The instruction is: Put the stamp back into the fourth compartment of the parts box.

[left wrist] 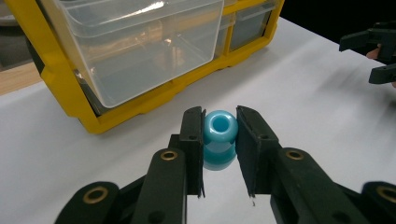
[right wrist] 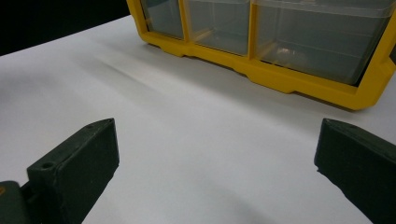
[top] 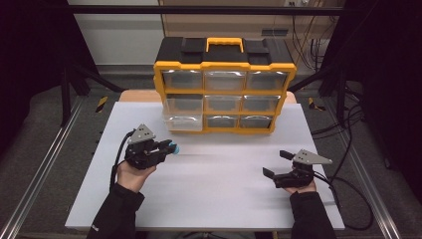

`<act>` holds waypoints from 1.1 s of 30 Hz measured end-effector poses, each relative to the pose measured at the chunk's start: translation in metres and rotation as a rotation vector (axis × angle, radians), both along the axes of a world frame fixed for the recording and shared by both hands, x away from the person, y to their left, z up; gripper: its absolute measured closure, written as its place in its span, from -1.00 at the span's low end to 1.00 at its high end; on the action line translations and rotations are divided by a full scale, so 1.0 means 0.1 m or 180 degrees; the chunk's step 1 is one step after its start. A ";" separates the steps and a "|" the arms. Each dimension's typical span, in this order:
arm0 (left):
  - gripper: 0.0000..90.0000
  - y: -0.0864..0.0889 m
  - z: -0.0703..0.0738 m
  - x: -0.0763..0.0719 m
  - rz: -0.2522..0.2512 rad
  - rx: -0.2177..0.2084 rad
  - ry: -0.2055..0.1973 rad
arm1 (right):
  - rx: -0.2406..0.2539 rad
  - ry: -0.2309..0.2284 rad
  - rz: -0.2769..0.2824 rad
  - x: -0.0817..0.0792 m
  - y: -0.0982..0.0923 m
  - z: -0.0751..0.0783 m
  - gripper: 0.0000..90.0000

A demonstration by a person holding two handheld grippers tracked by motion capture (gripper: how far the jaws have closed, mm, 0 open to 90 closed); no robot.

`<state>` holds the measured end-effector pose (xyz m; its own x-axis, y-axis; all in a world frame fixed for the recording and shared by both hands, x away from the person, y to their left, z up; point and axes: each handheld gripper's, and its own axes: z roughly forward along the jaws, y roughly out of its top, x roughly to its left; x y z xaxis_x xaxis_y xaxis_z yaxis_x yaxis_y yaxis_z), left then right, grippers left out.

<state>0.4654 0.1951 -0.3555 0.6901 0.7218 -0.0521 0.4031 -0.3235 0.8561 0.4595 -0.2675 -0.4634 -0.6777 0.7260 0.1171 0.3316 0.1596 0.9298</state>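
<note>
Left gripper (left wrist: 219,135) pinching a blue bead (left wrist: 219,137) above the white table (top: 219,184), pulled-out clear drawer (top: 182,115) at eleven o'clock, contents perhaps nil through glare, right gripper (top: 276,164) jaws spread.

One blue bead (left wrist: 219,139) sits between the jaws of the left tool (left wrist: 219,154). One yellow-and-black drawer cabinet (top: 225,64) stands beyond both tools, holding nine clear drawers (top: 225,79) in three rows of three. Two tools are present, the right tool (top: 281,163) included.
</note>
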 end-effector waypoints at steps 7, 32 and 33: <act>0.60 0.02 0.06 0.01 0.0002 -0.0029 -0.0035 | -0.0018 0.0008 0.0004 0.00 0.00 0.00 -0.99; 0.60 0.02 0.33 0.03 -0.0014 -0.0048 -0.0156 | -0.0023 0.0008 0.0004 0.00 0.00 0.00 -0.99; 0.60 0.03 0.34 0.04 -0.0013 -0.0046 -0.0165 | -0.0023 0.0008 0.0004 0.00 0.00 0.00 -0.99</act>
